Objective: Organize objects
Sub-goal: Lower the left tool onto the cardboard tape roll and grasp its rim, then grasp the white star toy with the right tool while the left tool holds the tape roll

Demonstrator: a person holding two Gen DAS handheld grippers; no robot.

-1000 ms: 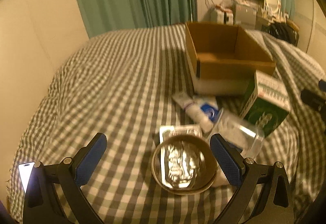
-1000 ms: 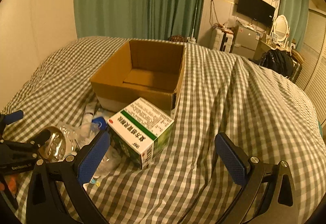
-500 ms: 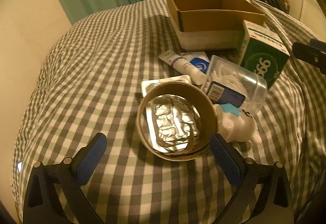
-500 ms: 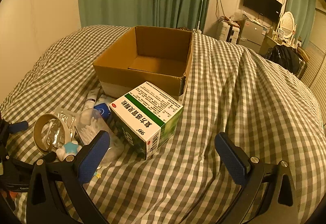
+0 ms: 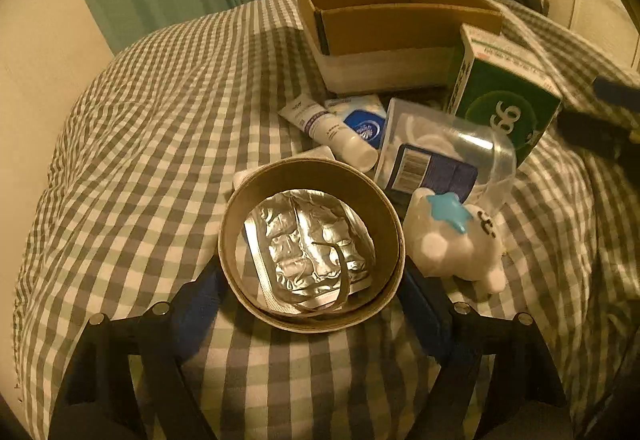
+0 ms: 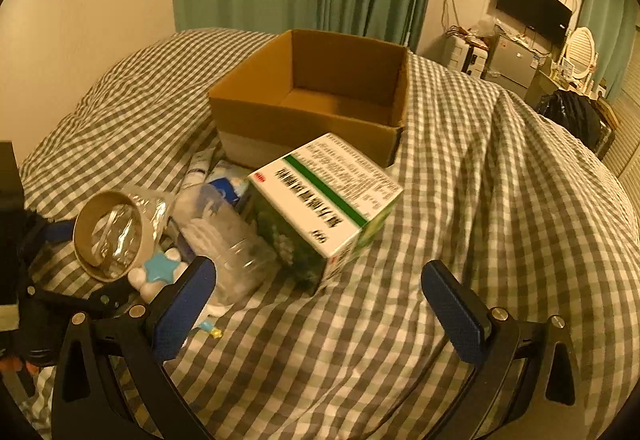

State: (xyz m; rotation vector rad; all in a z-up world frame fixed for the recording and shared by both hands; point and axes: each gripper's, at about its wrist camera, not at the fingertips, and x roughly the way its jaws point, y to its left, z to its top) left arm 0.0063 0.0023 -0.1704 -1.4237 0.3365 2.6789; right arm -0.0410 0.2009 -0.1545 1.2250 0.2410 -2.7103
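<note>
Landmark: cardboard box (image 6: 316, 99), open top, on the checked bedspread (image 6: 480, 199).
Tape roll (image 5: 310, 246): in front of the box, at the near end of the clutter; foil blister pack (image 5: 308, 244) seen through its core.
Left gripper (image 5: 312, 300): jaws narrowed, one pad on either side of the roll's near rim; contact looks likely but is partly hidden.
Right gripper (image 6: 318, 306): jaws wide apart, holding nothing; green medicine box (image 6: 324, 207) ahead of them, just in front of the cardboard box.
</note>
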